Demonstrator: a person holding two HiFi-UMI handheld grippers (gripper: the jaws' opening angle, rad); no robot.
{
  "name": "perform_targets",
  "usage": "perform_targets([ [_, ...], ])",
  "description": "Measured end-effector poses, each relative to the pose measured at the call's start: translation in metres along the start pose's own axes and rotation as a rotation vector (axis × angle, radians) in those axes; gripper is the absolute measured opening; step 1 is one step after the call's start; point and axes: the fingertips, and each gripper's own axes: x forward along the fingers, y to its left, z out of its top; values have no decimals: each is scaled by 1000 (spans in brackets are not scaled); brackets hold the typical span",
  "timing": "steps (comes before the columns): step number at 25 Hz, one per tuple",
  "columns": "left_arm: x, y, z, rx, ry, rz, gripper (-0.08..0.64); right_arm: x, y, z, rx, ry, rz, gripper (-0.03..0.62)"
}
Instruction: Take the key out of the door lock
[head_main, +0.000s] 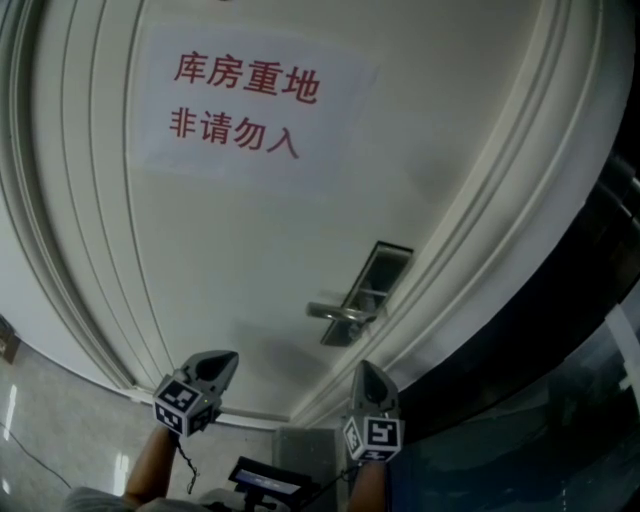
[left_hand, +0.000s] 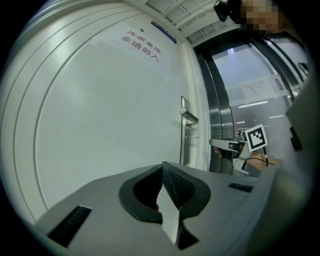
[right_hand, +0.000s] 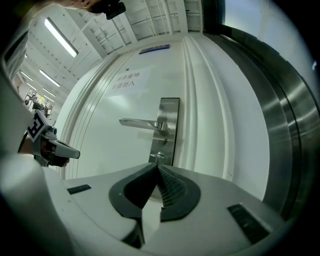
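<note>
On the white door (head_main: 230, 240) sits a steel lock plate (head_main: 368, 285) with a lever handle (head_main: 335, 312). In the right gripper view the small key (right_hand: 160, 156) sticks out of the lock plate (right_hand: 169, 115) below the handle (right_hand: 140, 123). My right gripper (right_hand: 157, 166) points level at the plate with its jaws shut and nothing between them; the key shows just past the tips, apart from them. In the head view the right gripper (head_main: 366, 368) hangs below the lock. My left gripper (head_main: 228, 358) is further left, facing bare door, its jaws (left_hand: 163, 166) shut and empty.
A paper sign with red characters (head_main: 245, 95) is stuck high on the door. Raised mouldings frame the door on both sides. A dark metal and glass frame (head_main: 560, 330) runs along the right. A dark device (head_main: 265, 478) lies low between my forearms.
</note>
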Motion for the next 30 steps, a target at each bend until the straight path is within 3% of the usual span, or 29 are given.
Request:
perform_targets([
  [5,0,3,-3,-4,7,10,8,14,-5,9,-61,1,-14,6],
  [11,1,4,-5,-7,13,16,8,26,-3,14,-212,6,-21,22],
  [14,1,4,-5,-10,13,15,8,31,1,20,-284,4,-7,91],
  [21,2,6,-8,-12,14,18,8,44,6,10,-424,60,27,176],
  [30,-1,10,-9,-33,7,27,8,61,12,13,-560,68,22,176],
])
